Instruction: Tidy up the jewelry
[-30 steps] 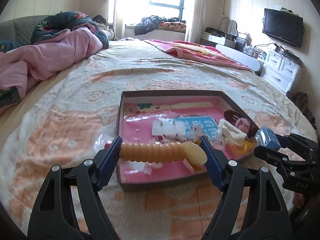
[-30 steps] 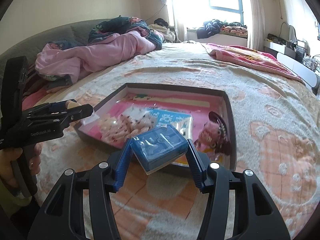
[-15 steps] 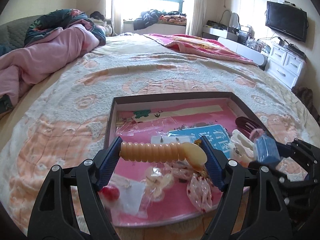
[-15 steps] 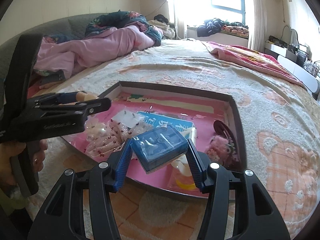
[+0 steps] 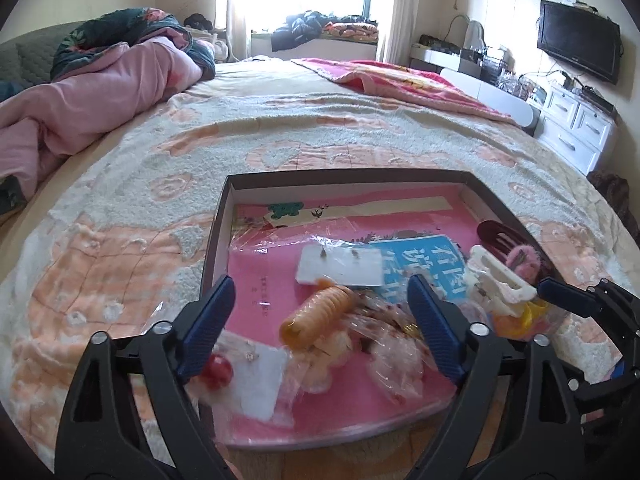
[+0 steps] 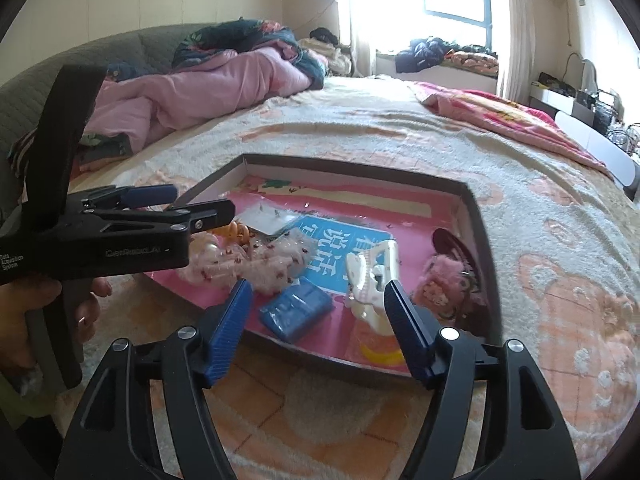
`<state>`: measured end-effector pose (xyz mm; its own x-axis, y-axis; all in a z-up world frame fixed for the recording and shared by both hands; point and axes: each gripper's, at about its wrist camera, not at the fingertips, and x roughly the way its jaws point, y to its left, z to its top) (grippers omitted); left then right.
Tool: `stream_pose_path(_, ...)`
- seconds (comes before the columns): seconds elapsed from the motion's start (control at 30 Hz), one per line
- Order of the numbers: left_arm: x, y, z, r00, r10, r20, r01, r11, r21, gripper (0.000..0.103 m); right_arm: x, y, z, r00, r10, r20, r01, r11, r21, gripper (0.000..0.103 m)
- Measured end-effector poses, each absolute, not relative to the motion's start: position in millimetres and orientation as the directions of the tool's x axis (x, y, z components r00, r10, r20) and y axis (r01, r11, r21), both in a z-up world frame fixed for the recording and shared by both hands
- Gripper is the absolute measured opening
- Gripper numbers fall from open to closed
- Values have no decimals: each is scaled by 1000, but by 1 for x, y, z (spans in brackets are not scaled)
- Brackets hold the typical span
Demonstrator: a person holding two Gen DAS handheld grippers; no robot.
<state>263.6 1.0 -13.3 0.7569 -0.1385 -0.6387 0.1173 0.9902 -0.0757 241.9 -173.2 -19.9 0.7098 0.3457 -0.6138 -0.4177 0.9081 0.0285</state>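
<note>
Bedroom, daylight from the far window; wide bed (image 5: 280, 136) under a cream-and-peach fleece cover, with a pink quilt (image 5: 100, 92) bunched at far left and a television (image 5: 578, 42) on the right wall. Near the bed's front edge lies a shallow dark-walled tray (image 5: 218, 232) with a pink floor, jewelry and hair things scattered in it. Left gripper (image 5: 320, 320) over the tray's near-left part, blue-padded jaws apart and just been opening, nothing pressed between them; a ribbed orange hair clip (image 5: 320, 312) lies loose and blurred on the tray floor between them, among crinkled clear packets (image 5: 384, 336). Right gripper (image 6: 318, 320) over the near edge, jaws likewise apart and just been opening; a small blue box (image 6: 296, 312) sits tilted on the pink floor between them, touching neither pad. A hand (image 6: 44, 316) grips the left tool's handle at near left in the right wrist view. Blue printed card (image 6: 340, 248) mid-tray; white claw clip (image 6: 372, 276) just right of the blue box; pink fluffy clip (image 6: 444, 276) against the right wall; a white earring card (image 5: 340, 266) beyond the orange clip; a red bead (image 5: 216, 370) at near left.
</note>
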Motion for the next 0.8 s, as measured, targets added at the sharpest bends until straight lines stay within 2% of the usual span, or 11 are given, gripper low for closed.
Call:
stream_pose_path(0.13,240,-1,-4,784,-130,-606,114,991,-65,88,221,-186,-11,750,335,-570,-381,924,42,82)
stream_pose_path(0.3,212,-1,4,807,-128,-577,103,992,-75,91,200,-201,5,797,322,-511,-333,940,73,90)
stream_pose_path(0.57,172,-1,13,834,-125,-537,84,992,-99,92,166,-216,26,854,291,-430,-289,955,72,94)
stream_pose_path(0.8,141,-9,10,839,-126,-529,97,992,-84,92,141,-225,23,882,244,-404,-239,969,63,97)
